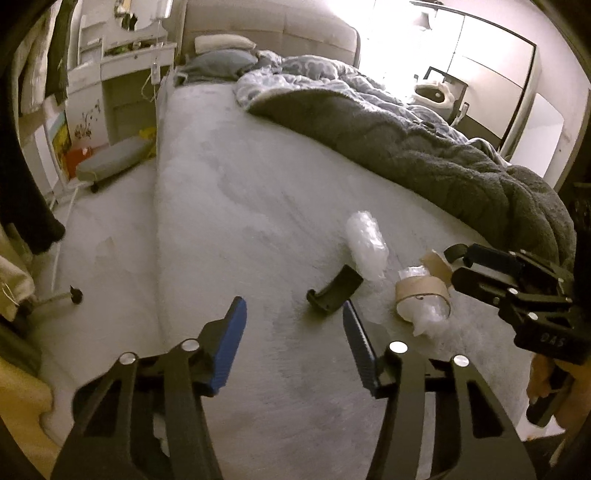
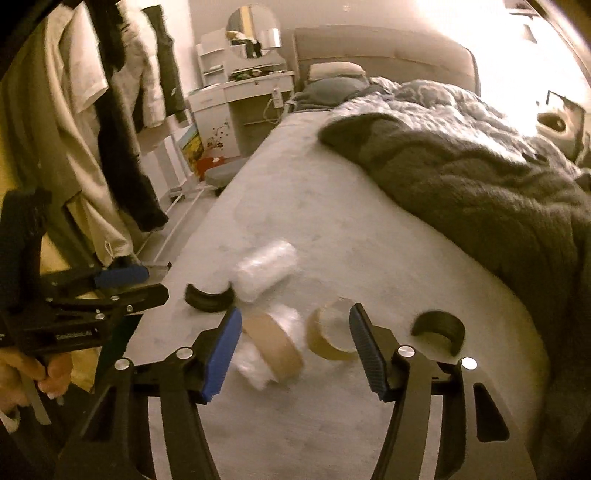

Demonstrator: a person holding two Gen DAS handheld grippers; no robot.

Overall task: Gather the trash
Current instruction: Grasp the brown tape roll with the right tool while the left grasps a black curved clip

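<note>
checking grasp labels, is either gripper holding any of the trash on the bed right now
Nothing is held. The left gripper and right gripper both have open jaws above the bed, short of the cardboard rings, plastic wrap and black pieces.

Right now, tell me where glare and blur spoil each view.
Left wrist view: window glare blows out the top right beyond the bed; trash stays fairly sharp. Right wrist view: glare in the upper right corner, motion blur smears the plastic roll and tape rolls.
</note>
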